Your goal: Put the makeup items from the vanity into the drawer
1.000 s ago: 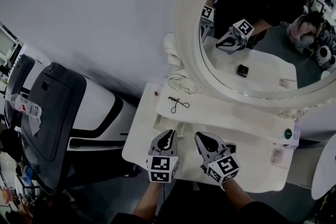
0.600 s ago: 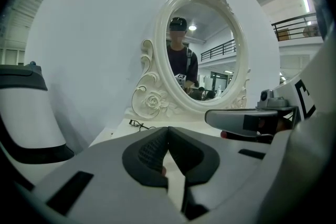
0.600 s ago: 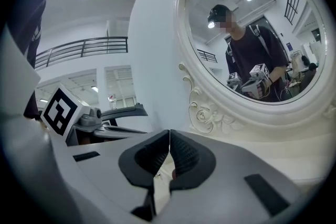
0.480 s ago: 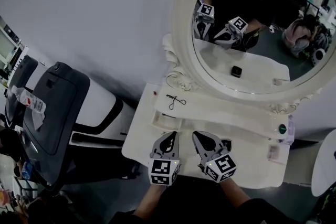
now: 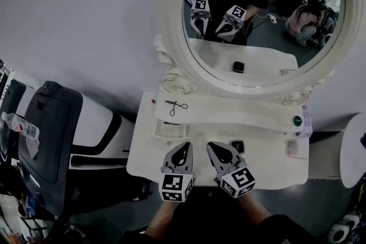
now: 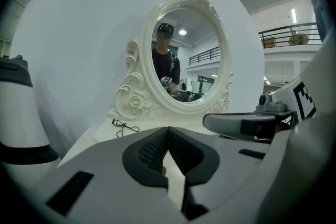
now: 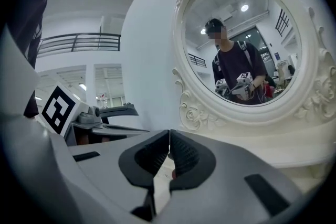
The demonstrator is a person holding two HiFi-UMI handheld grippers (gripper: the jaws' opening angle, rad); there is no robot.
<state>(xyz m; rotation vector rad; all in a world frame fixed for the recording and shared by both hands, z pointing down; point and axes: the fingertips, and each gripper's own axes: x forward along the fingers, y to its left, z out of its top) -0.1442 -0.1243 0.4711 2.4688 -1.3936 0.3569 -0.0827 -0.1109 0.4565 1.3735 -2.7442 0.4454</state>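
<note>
White desk under an oval mirror carries an eyelash curler; left hand-held gripper and right hand-held gripper hover, both pressed together, empty.

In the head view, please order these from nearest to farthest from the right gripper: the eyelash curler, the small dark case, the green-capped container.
From the right gripper:
1. small dark case: tabletop, just to its right.
2. eyelash curler: raised shelf, left side.
3. green-capped container: far right end of that shelf.
</note>
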